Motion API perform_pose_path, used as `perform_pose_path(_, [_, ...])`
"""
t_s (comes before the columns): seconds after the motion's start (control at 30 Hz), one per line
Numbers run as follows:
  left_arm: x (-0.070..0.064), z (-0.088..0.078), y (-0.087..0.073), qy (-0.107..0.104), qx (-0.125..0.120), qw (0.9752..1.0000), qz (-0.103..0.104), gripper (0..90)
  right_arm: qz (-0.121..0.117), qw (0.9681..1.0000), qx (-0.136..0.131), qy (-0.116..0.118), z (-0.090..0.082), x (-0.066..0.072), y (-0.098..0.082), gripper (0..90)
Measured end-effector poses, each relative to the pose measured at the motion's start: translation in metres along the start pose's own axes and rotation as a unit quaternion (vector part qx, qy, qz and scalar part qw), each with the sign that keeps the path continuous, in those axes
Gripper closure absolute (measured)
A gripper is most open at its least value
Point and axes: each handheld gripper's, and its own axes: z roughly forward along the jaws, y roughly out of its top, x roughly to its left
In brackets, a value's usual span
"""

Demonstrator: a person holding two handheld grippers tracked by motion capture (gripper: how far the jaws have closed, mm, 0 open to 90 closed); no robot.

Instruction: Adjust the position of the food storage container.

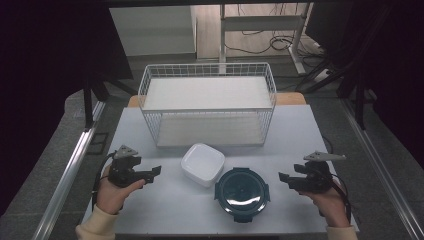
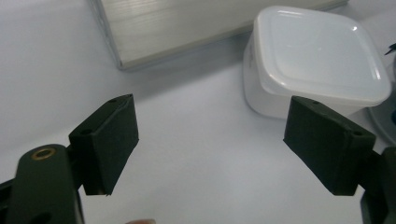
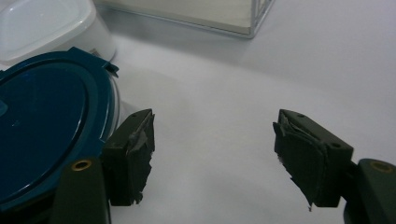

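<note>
Both grippers, left (image 1: pixel 156 171) and right (image 1: pixel 281 177), hung unclenched and empty, flanking the white container (image 1: pixel 202 164) and blue-lidded bowl (image 1: pixel 242 192), seemingly poised to grasp.

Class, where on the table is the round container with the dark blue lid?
In the high view the round container sits near the table's front edge, right of centre, touching or nearly touching the white square container, with the right gripper beside it.

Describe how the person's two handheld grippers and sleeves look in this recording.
Both tools are black. The left gripper and right gripper each carry a grey three-cornered plate on top and trail a black cable. In the gripper views, each has two blocky black jaws with small screw holes, on arms with a brass-coloured ring. The right gripper's pads look torn and ragged; the left's pads are smooth. The sleeves have cream cuffs.
</note>
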Motion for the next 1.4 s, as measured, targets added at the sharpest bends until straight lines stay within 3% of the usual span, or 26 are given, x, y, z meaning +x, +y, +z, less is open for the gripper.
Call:
perform_pose_path(0.63, [0.003,0.004,0.002,-0.003,0.009,1.0,0.001,17.0,-0.008,0.9993,0.033,-0.014,0.005,0.002,0.008,36.7])
perform_pose_path(0.8, [0.003,0.004,0.002,-0.008,0.009,0.9999,0.003,17.0,-0.016,0.9991,0.037,-0.016,0.008,0.011,0.022,40.5])
perform_pose_path(0.97, [0.002,-0.001,0.003,-0.012,0.001,0.9999,0.007,16.9,-0.037,0.9981,0.048,-0.012,0.013,0.026,0.036,45.8])
perform_pose_path(1.2, [0.001,-0.008,0.005,-0.009,-0.007,0.9999,0.013,16.9,-0.064,0.995,0.076,0.009,0.037,0.043,0.05,57.9])
perform_pose_path(1.27, [0.001,-0.008,0.005,-0.007,-0.006,0.9998,0.016,16.9,-0.084,0.9921,0.092,0.012,0.046,0.046,0.048,61.9])
perform_pose_path(1.3, [0.001,-0.008,0.005,-0.007,-0.006,0.9998,0.016,16.9,-0.084,0.9921,0.092,0.012,0.046,0.046,0.048,61.9])
perform_pose_path(1.33, [0.001,-0.007,0.004,-0.006,-0.004,0.9998,0.018,16.9,-0.1,0.9894,0.104,0.009,0.052,0.049,0.045,66.1])
perform_pose_path(1.4, [0.001,-0.005,0.004,-0.005,-0.001,0.9998,0.018,16.9,-0.11,0.9876,0.112,0.006,0.056,0.05,0.042,71.4])
